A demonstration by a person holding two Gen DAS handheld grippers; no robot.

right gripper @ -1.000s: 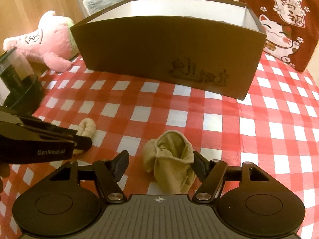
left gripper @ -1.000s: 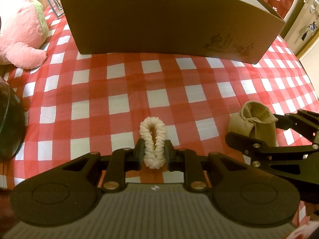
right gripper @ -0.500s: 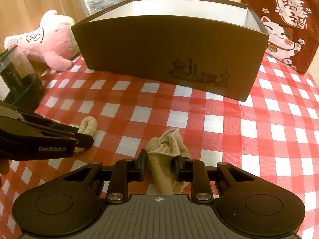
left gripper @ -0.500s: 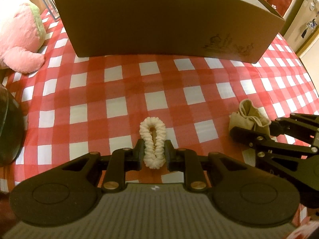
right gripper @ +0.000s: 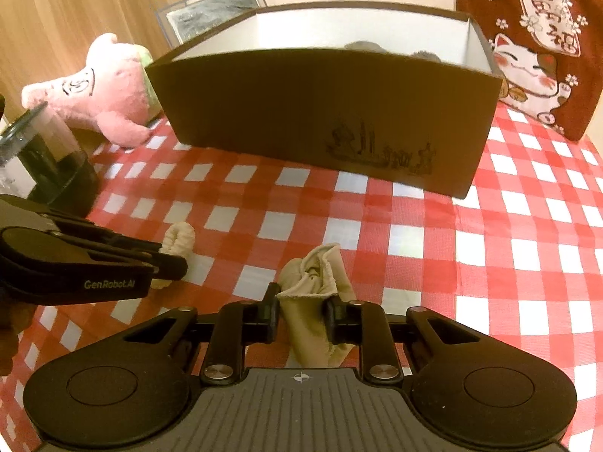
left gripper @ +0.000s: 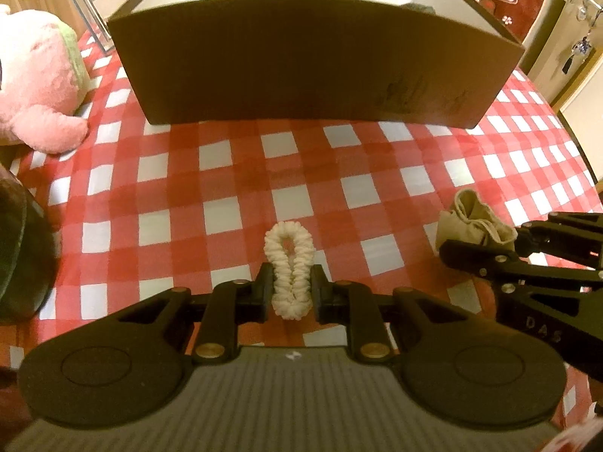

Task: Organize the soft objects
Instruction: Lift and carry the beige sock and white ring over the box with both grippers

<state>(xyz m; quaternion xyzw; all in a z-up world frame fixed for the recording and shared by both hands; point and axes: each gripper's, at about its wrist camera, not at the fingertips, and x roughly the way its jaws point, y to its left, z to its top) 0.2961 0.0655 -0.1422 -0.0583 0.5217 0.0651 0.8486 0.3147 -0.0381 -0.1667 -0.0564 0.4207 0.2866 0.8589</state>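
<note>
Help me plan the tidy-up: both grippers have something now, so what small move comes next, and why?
Probably lift both. The left gripper pinches the white scrunchie and the right gripper, jaws just closed, pinches the beige sock; the open brown box stands behind them.

Ahead of both grippers: bare checked tablecloth [left gripper: 241, 173], passable. Beyond it: brown box [right gripper: 309, 113], tall front wall across the way. Left flank: pink plush [left gripper: 41, 90], dark jar [right gripper: 41, 158].
</note>
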